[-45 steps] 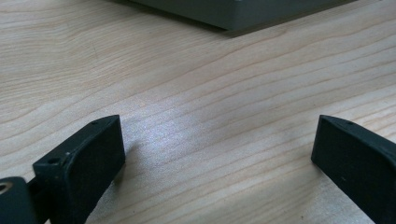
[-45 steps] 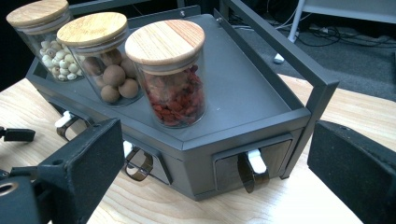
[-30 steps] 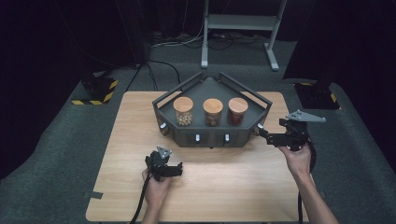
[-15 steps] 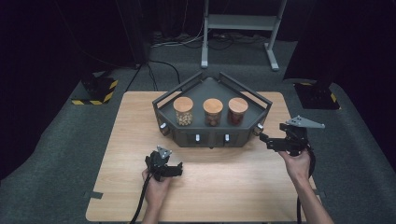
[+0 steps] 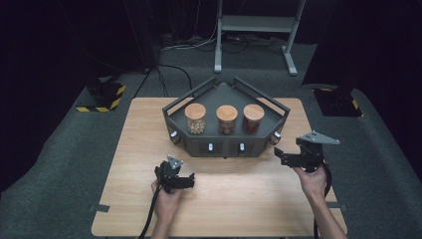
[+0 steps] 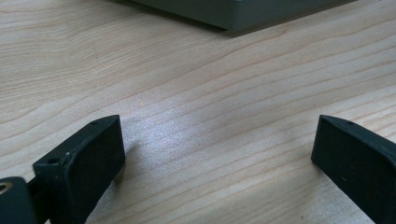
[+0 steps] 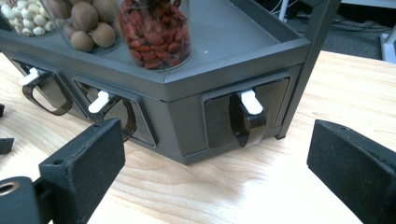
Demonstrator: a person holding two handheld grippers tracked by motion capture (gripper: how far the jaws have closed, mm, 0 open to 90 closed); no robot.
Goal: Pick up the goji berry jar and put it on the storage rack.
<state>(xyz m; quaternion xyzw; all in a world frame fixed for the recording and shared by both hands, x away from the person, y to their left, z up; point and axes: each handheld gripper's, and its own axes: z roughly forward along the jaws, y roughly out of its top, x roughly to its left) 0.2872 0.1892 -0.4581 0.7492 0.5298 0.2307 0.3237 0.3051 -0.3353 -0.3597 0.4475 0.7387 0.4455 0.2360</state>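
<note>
A dark grey angular rack (image 5: 225, 142) stands at the back middle of the wooden table (image 5: 239, 194). Three cork-lidded jars stand in it: white beads (image 5: 195, 118), brown nuts (image 5: 227, 119), red berries (image 5: 253, 118). Its front faces carry small drawers with white knobs and dark loop handles (image 7: 246, 116). My right gripper (image 5: 279, 155) is open, a little off the rack's right front corner, with that corner drawer straight ahead between its jaws. My left gripper (image 5: 190, 181) is open and low over bare wood in front of the rack; its jaws hold nothing.
Beyond the table lie a metal stand (image 5: 254, 30) with cables on the floor and two black bases with yellow-black striped edges (image 5: 102, 97). A cable trails from each gripper off the table's near edge. Bare wood lies between the two grippers.
My right gripper has drawn back a little from the rack's right corner, toward the near right. The left gripper has stayed put.
</note>
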